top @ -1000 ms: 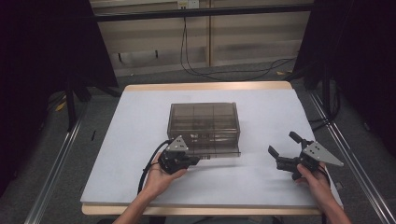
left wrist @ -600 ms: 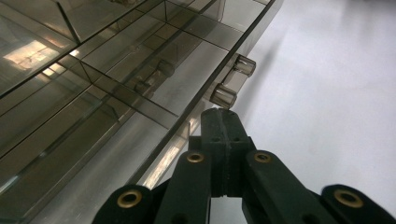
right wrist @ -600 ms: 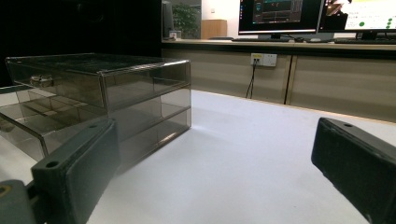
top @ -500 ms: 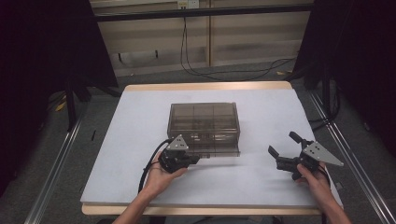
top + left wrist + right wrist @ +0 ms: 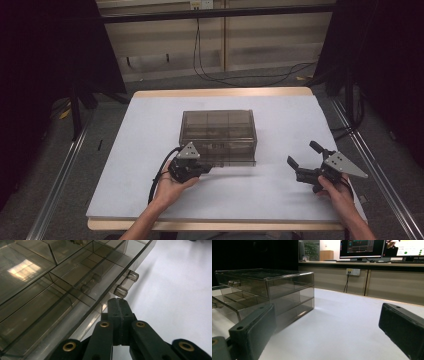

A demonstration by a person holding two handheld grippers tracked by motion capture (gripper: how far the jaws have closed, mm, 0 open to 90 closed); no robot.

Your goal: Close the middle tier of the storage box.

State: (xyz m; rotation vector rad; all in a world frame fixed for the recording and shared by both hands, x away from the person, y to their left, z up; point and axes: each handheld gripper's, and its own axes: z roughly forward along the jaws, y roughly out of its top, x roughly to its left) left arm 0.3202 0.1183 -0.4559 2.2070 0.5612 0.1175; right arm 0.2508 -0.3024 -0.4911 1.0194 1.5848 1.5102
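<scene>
A smoky clear drawer box (image 5: 218, 130) stands in the middle of the white table (image 5: 145, 145). Its lowest drawer (image 5: 231, 161) juts out a little at the front. My left gripper (image 5: 206, 168) lies at the box's front left, jaws pressed together with nothing between them. In the left gripper view the shut tips (image 5: 120, 302) sit just short of the drawer's clear handle (image 5: 126, 285), beside the drawer front. My right gripper (image 5: 303, 153) rests at the table's right, apart from the box, jaws spread wide and empty. The right gripper view shows its wide gap (image 5: 328, 320) and the box (image 5: 277, 290) at the left.
White tabletop lies bare between the box and the right gripper. Cables (image 5: 210, 70) run along the floor behind the table. Metal rails (image 5: 60, 175) flank the table on both sides. Monitors (image 5: 362, 247) stand on a far counter.
</scene>
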